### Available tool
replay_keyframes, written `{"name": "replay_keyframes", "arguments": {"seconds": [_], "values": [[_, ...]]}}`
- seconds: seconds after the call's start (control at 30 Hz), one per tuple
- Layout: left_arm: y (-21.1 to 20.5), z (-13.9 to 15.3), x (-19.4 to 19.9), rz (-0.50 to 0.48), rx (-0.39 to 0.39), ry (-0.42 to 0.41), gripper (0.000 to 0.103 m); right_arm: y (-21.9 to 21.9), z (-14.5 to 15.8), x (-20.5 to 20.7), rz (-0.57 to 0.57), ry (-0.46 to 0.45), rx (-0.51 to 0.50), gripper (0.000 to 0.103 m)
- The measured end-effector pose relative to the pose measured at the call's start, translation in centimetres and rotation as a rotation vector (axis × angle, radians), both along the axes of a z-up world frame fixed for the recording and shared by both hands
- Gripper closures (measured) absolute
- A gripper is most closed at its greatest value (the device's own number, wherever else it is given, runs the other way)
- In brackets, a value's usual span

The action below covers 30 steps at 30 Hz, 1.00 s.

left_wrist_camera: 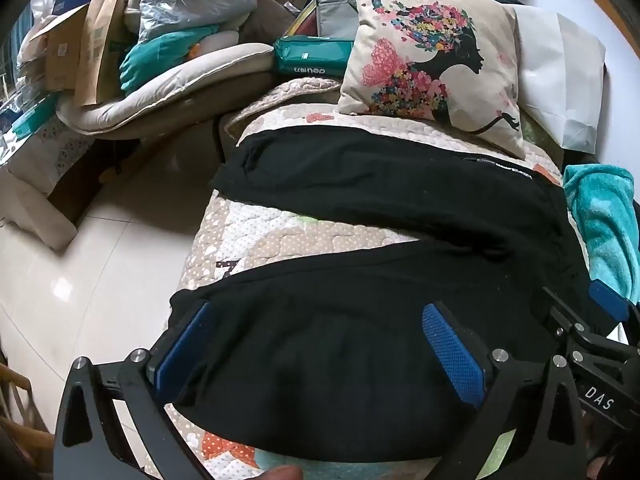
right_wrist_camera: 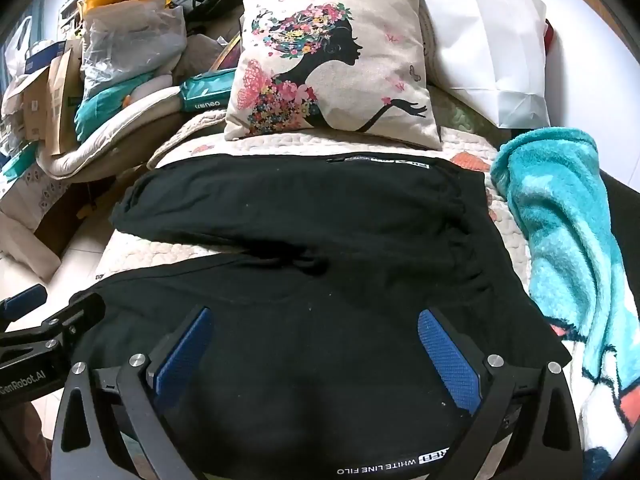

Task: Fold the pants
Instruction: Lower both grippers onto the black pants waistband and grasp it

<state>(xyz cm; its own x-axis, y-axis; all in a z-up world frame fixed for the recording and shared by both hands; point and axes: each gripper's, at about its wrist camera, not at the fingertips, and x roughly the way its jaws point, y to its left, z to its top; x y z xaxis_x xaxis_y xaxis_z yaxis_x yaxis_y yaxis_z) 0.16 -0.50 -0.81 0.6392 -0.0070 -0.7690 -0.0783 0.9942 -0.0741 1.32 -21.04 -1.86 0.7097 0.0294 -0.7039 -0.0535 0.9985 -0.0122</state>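
Black pants (left_wrist_camera: 380, 184) lie spread on a quilted bed cover (left_wrist_camera: 280, 232), the two legs stretching left in a V, the waist at the right. In the right wrist view the pants (right_wrist_camera: 320, 240) fill the middle, with a white-lettered waistband label (right_wrist_camera: 394, 466) at the bottom edge. My left gripper (left_wrist_camera: 320, 344) is open, its blue pads just above the near leg's cuff end. My right gripper (right_wrist_camera: 316, 352) is open over the near leg close to the waist. Each gripper shows in the other's view: the right one (left_wrist_camera: 600, 332), the left one (right_wrist_camera: 48, 328).
A floral cushion (left_wrist_camera: 432, 52) and a white paper bag (left_wrist_camera: 560, 80) stand at the bed's back. A teal blanket (right_wrist_camera: 560, 208) lies at the right. Boxes, bags and bedding (left_wrist_camera: 120, 48) pile up at the left, beyond tiled floor (left_wrist_camera: 80, 272).
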Motion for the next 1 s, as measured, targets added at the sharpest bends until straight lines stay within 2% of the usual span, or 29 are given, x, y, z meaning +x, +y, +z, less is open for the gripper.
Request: {"name": "replay_keyframes", "arguments": {"seconds": [0.23,0.73,0.87,1.0], "values": [[-0.2,-1.1,0.2,-0.002,0.018,0.025,0.0,0.0,-0.1,0.1,-0.007,0.004,0.006,0.0],[0.8,-5.0,1.3,0.047,-0.008,0.189,0.0,-0.7,-0.3,0.3,-0.019,0.012,0.017,0.0],[0.4,-6.1,1.3,0.051,0.048,0.223,0.0,-0.8,-0.4,0.3,-0.021,0.015,0.022,0.0],[0.2,-6.3,1.1,0.047,0.07,0.207,0.0,-0.8,-0.4,0.3,-0.024,0.018,0.026,0.0]]}}
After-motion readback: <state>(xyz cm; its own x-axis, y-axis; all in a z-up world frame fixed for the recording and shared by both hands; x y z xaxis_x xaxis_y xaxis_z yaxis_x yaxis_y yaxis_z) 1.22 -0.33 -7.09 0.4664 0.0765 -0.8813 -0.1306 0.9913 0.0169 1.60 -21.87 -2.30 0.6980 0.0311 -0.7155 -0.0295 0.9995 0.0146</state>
